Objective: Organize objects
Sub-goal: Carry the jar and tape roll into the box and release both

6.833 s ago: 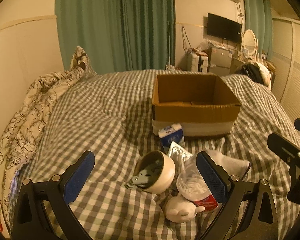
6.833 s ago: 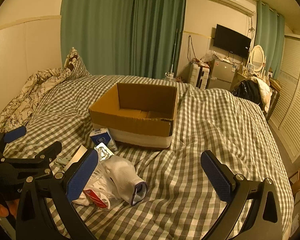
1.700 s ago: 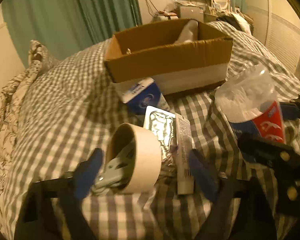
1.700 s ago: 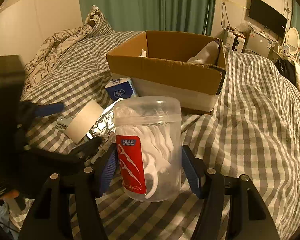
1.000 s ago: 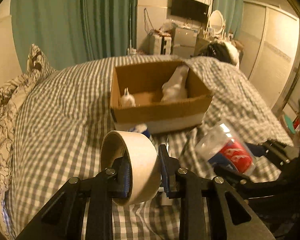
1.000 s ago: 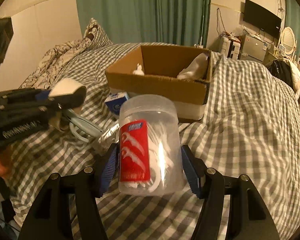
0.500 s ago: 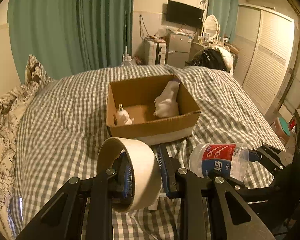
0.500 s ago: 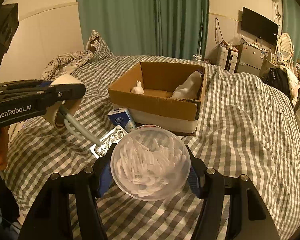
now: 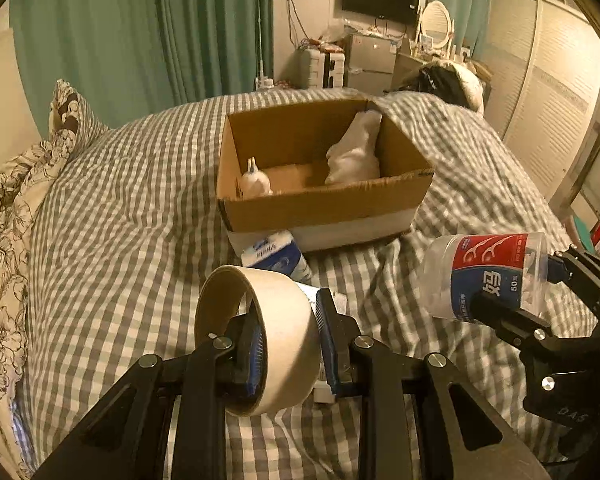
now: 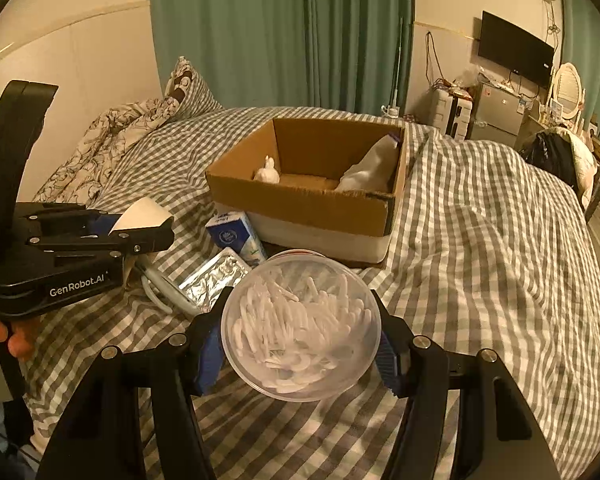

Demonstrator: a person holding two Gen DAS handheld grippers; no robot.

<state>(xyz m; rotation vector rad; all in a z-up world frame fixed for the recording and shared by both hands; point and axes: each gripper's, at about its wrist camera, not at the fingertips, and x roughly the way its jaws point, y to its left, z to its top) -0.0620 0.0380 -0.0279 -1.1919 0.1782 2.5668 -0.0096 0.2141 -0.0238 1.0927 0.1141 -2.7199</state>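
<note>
Above the checked bed (image 9: 112, 240), the left gripper (image 9: 288, 344) is clamped on a tape roll (image 9: 260, 336) and the right gripper (image 10: 300, 344) on a tub of floss picks (image 10: 300, 320), both facing the cardboard box (image 9: 320, 208). Seconds earlier both lay on the bed, the grippers apart; what probably comes next is carrying them over the box's near rim and letting go.

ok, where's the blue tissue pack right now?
The blue tissue pack lies on the checked bed cover against the cardboard box near its front left corner, just beyond the held tape roll in the left wrist view.

Box (image 9: 324, 204) on bed (image 9: 120, 240) ahead of left gripper (image 9: 288, 340), carton (image 9: 276, 258) between them, jar (image 9: 488, 280) to its right
</note>
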